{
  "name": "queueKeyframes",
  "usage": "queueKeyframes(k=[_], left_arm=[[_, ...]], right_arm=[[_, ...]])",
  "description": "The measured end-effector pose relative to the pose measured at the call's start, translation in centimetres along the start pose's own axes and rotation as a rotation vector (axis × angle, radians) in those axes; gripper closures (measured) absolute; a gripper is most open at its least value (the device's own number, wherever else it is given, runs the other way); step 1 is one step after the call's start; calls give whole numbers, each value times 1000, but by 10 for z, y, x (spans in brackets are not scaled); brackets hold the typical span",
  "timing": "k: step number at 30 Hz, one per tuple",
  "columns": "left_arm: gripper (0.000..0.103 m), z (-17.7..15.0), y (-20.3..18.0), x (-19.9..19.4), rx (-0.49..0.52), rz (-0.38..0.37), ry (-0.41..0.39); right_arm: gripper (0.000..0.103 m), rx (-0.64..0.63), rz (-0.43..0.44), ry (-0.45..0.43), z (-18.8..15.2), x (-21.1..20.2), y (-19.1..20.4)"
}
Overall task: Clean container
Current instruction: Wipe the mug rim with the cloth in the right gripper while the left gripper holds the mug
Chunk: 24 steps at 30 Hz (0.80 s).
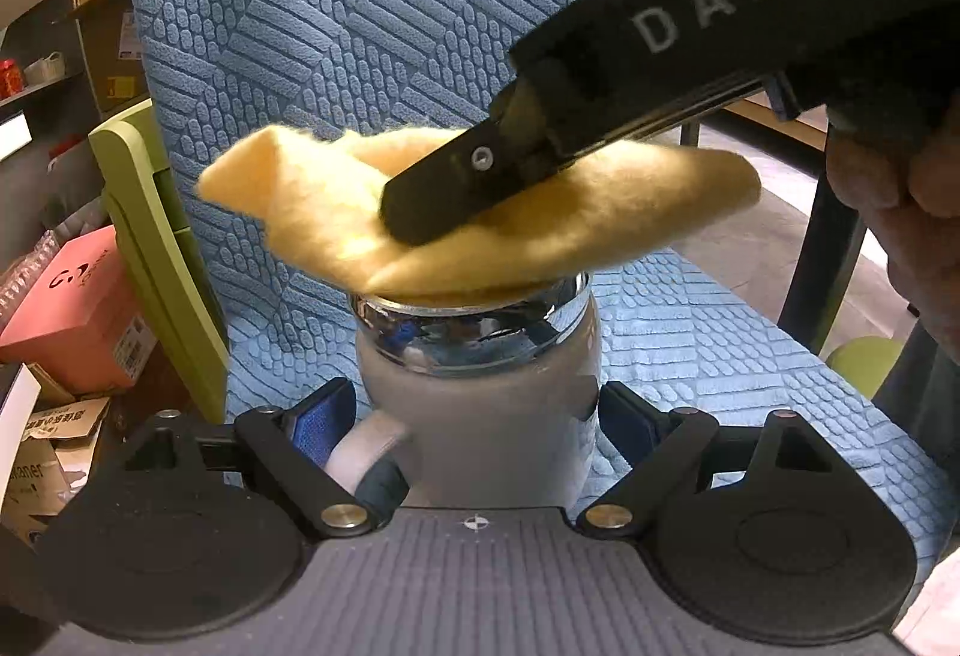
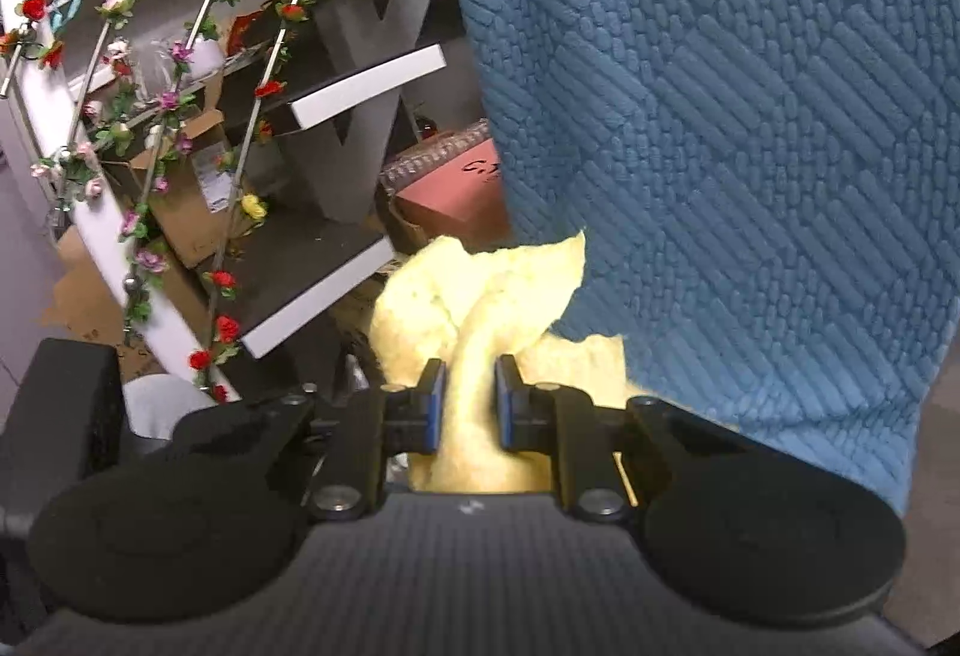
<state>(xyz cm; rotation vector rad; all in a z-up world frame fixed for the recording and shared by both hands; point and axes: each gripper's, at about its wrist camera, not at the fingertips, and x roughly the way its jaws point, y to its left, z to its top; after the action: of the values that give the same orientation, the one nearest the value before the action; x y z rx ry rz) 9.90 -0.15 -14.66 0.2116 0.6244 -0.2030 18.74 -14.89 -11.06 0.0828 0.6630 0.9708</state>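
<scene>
My left gripper (image 1: 477,416) is shut on a grey container (image 1: 480,416) with a shiny chrome rim (image 1: 468,320), held upright over a blue textured cover. A yellow fluffy cloth (image 1: 336,212) lies on the container's mouth. My right gripper (image 2: 470,401) is shut on that yellow cloth (image 2: 480,290); in the left wrist view its black finger (image 1: 456,188) presses the cloth onto the rim from the upper right. The container's opening is hidden by the cloth.
A chair with a blue textured cover (image 1: 372,8) fills the background. A green frame (image 1: 156,248), a pink box (image 1: 78,308) and cardboard boxes stand at the left. Shelves with flower garlands (image 2: 180,116) stand at the left in the right wrist view.
</scene>
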Motion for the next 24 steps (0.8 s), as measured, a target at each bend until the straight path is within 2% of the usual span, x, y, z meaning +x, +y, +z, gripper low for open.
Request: queueKeyframes(k=[4,8,11,18,24], left_arm=[[13,1,0,-1,-1,0,2],[13,1,1,0,-1,-1,2],[13,0,2,-1,-6,-3,1],[13,1,2,0,-8,-2,2],[13,3,2,-2,-7,-2,1]], right_arm=[[85,2,17,22,-2,-6,1],[85,26,-21,12,1,-11,-9],[85,23,-17,7,4,-4,-10],[85,-14,40,36,-1,-3,3],[85,9,-18,25,0,-11,-6]])
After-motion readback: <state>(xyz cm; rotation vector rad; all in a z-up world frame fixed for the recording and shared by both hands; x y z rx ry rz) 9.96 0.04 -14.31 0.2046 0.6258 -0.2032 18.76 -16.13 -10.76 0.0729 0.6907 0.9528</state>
